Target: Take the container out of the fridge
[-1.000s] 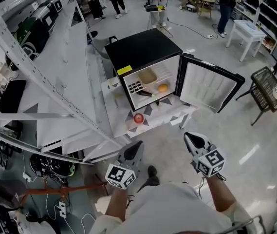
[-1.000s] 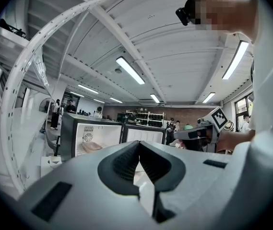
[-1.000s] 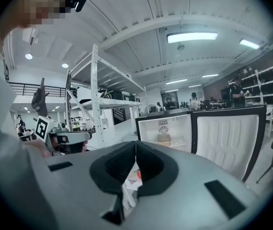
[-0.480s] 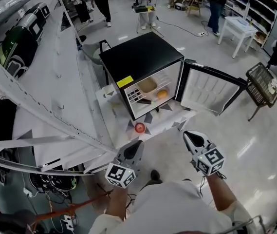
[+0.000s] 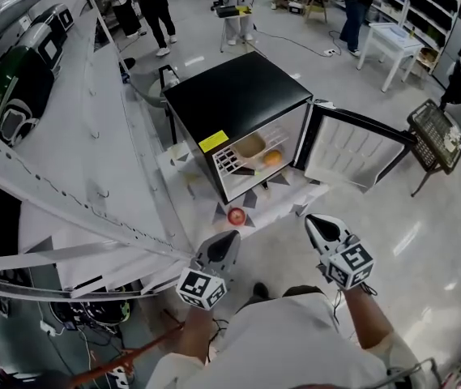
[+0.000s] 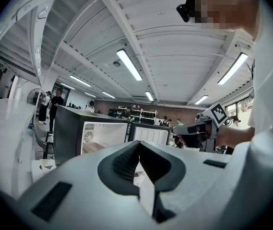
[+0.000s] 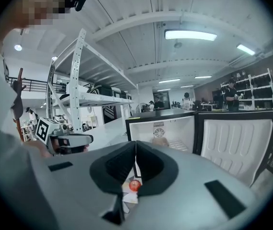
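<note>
Two grippers, head view: left gripper [image 5: 228, 239] and right gripper [image 5: 316, 224] held forward, well short of the fridge [image 5: 234, 87], whose door [image 5: 352, 148] stands open for access; tan container [image 5: 250, 146] on the upper shelf, orange [image 5: 272, 158] just beside it. Left gripper view: jaws closed together, empty. Right gripper view: jaws likewise clenched on nothing, red apple [image 7: 135, 185] showing below them, outside the fridge.

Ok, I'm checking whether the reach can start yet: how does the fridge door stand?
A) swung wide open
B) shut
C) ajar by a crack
A: the door stands swung wide beside the fridge with its white lining showing, and the container on the shelf inside is in plain sight.
</note>
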A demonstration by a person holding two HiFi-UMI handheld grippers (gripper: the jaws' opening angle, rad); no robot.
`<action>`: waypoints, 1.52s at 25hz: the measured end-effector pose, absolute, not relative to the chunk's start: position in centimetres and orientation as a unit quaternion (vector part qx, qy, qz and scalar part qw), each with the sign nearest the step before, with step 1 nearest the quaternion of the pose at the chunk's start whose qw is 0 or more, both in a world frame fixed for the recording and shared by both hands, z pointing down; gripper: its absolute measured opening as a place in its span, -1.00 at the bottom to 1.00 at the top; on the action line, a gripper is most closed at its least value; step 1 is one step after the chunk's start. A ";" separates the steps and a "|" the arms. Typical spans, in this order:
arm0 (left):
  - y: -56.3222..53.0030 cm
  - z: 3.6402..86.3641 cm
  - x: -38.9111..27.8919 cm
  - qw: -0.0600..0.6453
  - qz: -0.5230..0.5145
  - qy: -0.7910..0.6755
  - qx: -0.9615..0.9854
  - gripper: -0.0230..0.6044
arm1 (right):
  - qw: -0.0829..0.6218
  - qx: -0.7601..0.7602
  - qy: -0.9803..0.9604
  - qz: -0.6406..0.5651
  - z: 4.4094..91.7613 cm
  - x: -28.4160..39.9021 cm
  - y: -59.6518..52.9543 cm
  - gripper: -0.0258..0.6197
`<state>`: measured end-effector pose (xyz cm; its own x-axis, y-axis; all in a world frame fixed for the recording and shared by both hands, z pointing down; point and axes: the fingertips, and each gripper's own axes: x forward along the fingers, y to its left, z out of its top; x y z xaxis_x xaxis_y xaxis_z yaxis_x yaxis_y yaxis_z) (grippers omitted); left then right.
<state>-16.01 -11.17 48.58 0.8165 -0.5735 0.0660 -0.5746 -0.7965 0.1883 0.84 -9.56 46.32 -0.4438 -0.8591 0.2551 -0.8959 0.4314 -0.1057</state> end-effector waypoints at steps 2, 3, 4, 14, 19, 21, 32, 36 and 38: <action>-11.6 48.7 -16.2 0.101 0.003 -0.303 0.948 -0.91 | 0.084 0.521 -0.842 0.114 46.5 0.6 -9.9 -0.90; -11.8 48.7 -16.2 0.102 0.003 -0.303 0.948 -0.91 | 0.085 0.521 -0.842 0.115 46.6 0.6 -10.1 -0.90; -12.0 48.7 -16.2 0.102 0.002 -0.303 0.947 -0.91 | 0.086 0.521 -0.841 0.115 46.7 0.5 -10.3 -0.90; -13.5 49.2 -15.5 0.107 0.004 -0.316 0.943 -0.91 | 0.093 0.510 -0.847 0.122 47.4 1.2 -12.1 -0.90; -14.6 48.8 -14.2 0.103 -0.007 -0.336 0.936 -0.91 | 0.091 0.494 -0.856 0.124 47.6 2.4 -14.2 -0.90; -15.0 48.8 -13.5 0.103 -0.006 -0.344 0.933 -0.91 | 0.091 0.485 -0.862 0.120 47.4 3.0 -15.1 -0.90; -18.2 48.1 -11.3 0.088 0.000 -0.407 0.909 -0.91 | 0.097 0.428 -0.892 0.112 47.3 5.1 -19.6 -0.90; -19.2 47.6 -10.6 0.078 0.005 -0.421 0.904 -0.91 | 0.097 0.412 -0.899 0.113 47.4 5.7 -20.9 -0.90; -19.6 47.5 -10.4 0.074 0.009 -0.428 0.901 -0.91 | 0.097 0.402 -0.903 0.114 47.5 5.8 -21.5 -0.90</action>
<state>-10.44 -19.58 47.52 0.6329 -0.7701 0.0797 -0.7728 -0.6222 0.1249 5.76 -21.45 47.55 -0.6574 -0.7047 0.2670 -0.7489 0.6501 -0.1283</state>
